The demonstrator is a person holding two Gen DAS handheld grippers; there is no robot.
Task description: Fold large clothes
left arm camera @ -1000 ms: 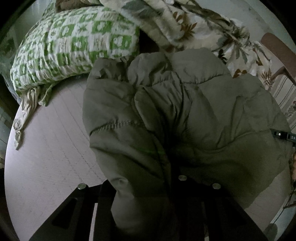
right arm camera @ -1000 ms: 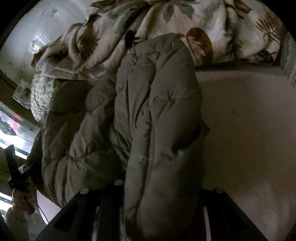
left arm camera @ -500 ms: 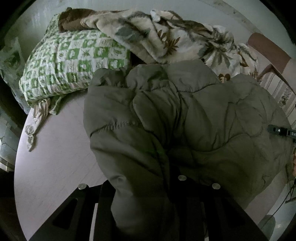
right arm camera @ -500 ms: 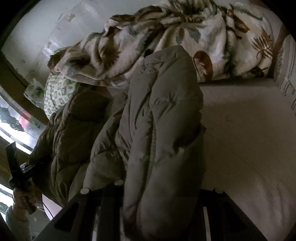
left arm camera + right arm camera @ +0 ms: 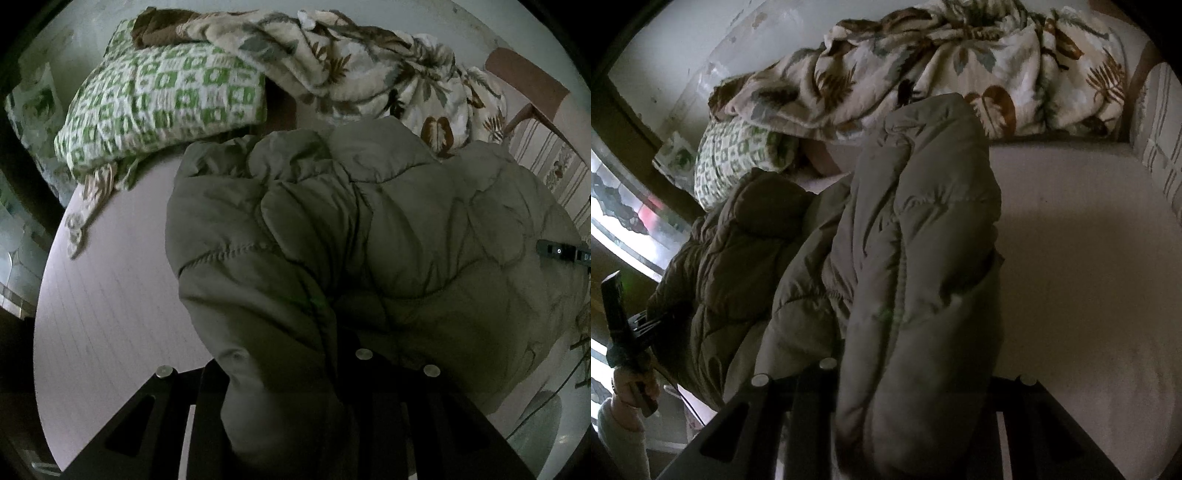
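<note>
Here, a puffy olive-grey quilted jacket (image 5: 369,240) hangs bunched over a pale bed (image 5: 110,295) — each end is pinched in nearly closed jaws, left gripper (image 5: 295,424) and right gripper (image 5: 897,424). Behind it lie a green-checked pillow (image 5: 166,99) and a leaf-print blanket (image 5: 960,62).

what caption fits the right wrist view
Right gripper shut on a puffy olive jacket above a bed.

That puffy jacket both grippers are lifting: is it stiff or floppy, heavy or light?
Probably floppy: the jacket droops in soft folds over the left gripper and the right gripper. Likely light for its bulk, given the quilted padding. It may slump back onto the bed once released.
</note>
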